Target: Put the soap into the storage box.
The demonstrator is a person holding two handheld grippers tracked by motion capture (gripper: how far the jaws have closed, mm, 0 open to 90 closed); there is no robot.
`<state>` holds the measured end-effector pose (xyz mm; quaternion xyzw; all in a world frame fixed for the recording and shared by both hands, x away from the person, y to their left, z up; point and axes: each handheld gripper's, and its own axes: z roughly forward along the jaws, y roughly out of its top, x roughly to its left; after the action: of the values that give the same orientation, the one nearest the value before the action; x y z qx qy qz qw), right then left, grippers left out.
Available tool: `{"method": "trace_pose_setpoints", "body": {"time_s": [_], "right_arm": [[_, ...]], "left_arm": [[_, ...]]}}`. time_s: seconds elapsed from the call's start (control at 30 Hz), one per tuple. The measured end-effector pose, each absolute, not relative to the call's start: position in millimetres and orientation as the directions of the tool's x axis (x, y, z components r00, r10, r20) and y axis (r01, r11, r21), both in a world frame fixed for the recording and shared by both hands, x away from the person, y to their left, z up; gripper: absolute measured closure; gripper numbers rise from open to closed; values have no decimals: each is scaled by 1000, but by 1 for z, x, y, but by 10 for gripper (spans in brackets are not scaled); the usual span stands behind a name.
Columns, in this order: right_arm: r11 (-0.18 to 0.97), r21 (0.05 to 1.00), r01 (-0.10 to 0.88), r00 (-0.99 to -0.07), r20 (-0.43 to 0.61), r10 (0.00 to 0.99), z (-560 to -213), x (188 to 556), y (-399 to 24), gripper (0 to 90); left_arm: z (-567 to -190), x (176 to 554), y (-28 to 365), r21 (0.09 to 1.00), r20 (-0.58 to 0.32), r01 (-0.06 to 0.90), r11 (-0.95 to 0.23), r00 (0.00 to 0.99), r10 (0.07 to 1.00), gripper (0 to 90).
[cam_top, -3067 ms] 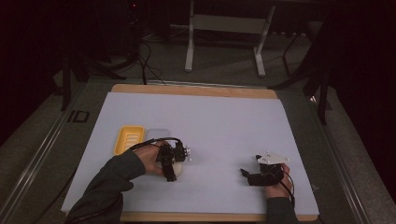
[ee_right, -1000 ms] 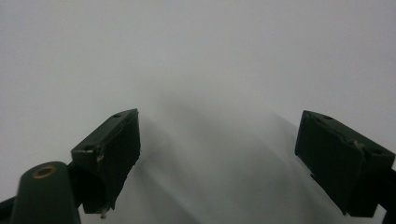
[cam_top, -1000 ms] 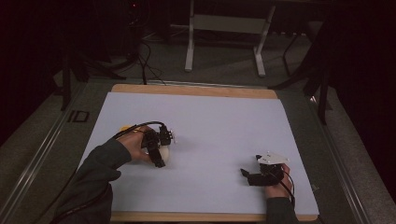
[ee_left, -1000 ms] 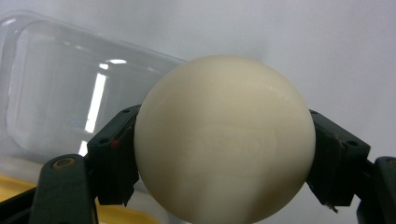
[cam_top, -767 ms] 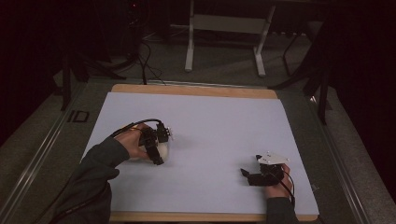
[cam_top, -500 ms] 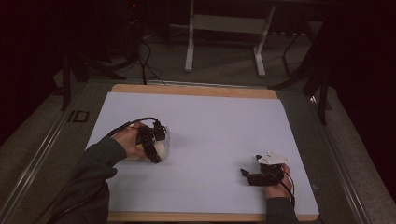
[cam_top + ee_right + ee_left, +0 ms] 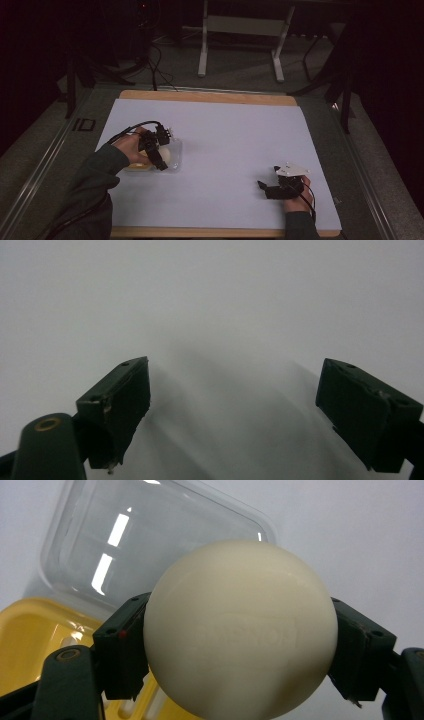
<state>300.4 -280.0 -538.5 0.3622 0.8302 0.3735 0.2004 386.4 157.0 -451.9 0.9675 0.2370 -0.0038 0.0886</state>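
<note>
We note first the table [image 7: 225, 125], covered by a white sheet, with both forearms entering from its near edge.

On the left side of the sheet sits a small case: a yellow tray [image 7: 30, 635] with its clear lid [image 7: 150, 535] lying open beside it. In the high view the tray is largely hidden beneath the left hand [image 7: 131, 148], and the lid lies on the side toward the table's middle.

The left gripper [image 7: 240, 645] is directly over this case. Its jaws are pinching a cream-coloured ball [image 7: 240, 630] across its widest part, one jaw on each side. The ball is round, so it has no long axis to align. In the left gripper view the tray lies below and to the left of the ball, and the lid above it. We cannot tell whether the ball touches either.

We judge that any placement depends on this offset toward the tray, and that the left hand is much the nearer one.

The right gripper [image 7: 232, 405] rests low over bare sheet at the near right, well apart from the case, its jaws spread wide with nothing between them.
</note>
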Motion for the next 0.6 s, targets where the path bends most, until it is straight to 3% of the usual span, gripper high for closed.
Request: {"method": "trace_pose_setpoints", "body": {"time_s": [0.6], "right_arm": [[460, 766, 450, -659, -63, 749, -539, 300, -280, 141]], "left_arm": [[-448, 391, 166, 153, -20, 498, -854, 865, 501, 231]]}}
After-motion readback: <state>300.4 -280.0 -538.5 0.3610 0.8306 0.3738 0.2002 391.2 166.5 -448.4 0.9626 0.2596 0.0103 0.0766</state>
